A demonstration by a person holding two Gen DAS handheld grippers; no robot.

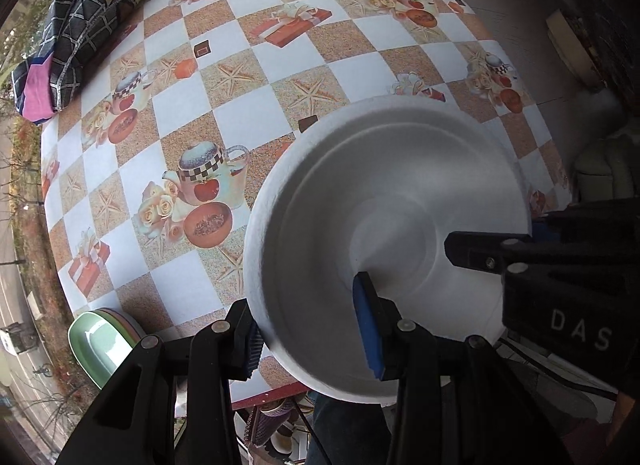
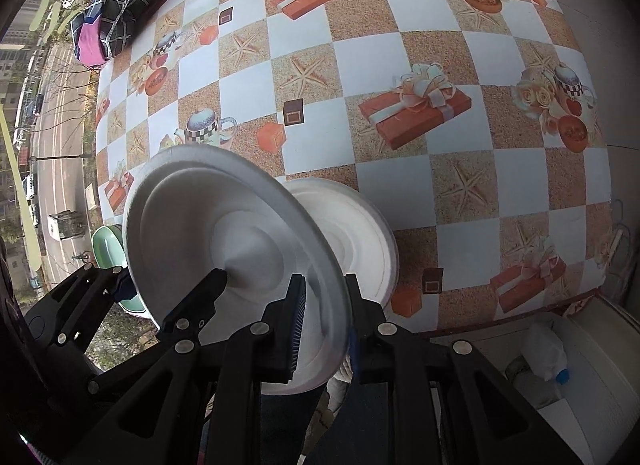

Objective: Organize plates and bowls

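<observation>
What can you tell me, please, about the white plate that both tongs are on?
The plate is round, white and matte, like foam or moulded pulp, with a broad rim, stepped rings and a shallow round well. It looks empty and is tilted over the near table edge. The left tongs straddle its rim, one finger inside, one outside; the right tongs grip the opposite rim. Behind it, a second white plate lies on the table; whether they touch is hidden.
</observation>
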